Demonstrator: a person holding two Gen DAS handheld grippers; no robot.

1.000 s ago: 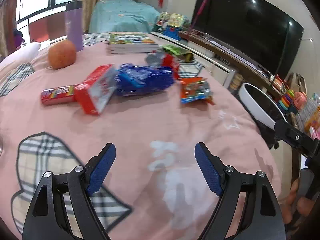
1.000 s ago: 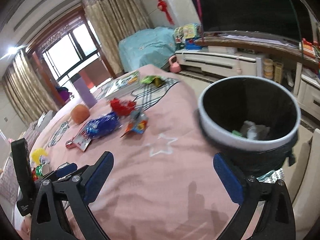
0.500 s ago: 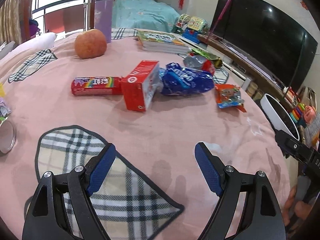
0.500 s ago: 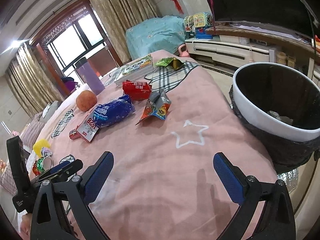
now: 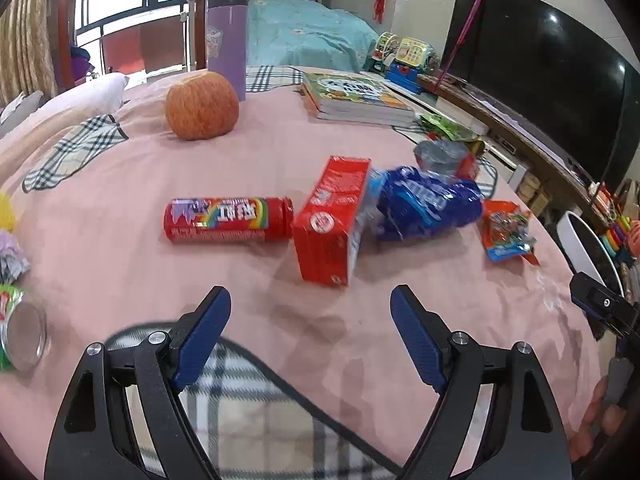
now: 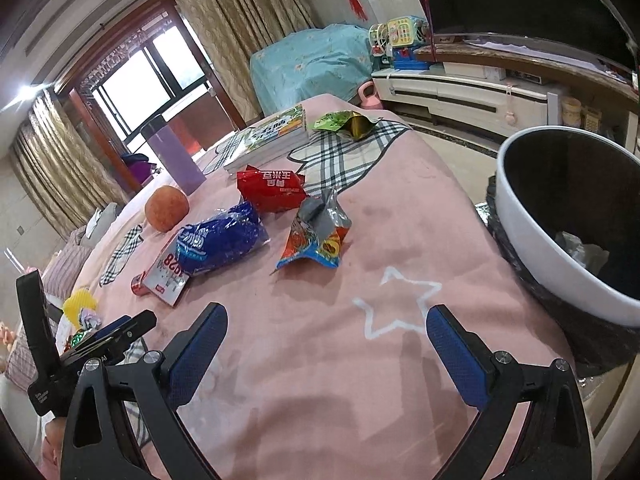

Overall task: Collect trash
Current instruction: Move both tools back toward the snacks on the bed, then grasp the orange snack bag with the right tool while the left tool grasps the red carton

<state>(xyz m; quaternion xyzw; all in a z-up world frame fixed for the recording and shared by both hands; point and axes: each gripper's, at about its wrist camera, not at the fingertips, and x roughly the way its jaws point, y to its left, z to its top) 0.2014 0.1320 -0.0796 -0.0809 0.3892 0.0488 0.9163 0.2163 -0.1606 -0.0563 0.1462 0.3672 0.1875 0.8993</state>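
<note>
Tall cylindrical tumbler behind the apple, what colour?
The tall cylindrical tumbler is purple with a dark top band; clearest in left wrist view.

The left wrist view looks down along its fingers from close above the pink tablecloth (image 5: 280, 140), facing the window side, the red box (image 5: 332, 220) just ahead; the right wrist view looks from the table's edge beside the white bin (image 6: 532, 248), facing the same window; both share the apple (image 5: 202, 105) and blue packet (image 6: 220, 240).
</note>
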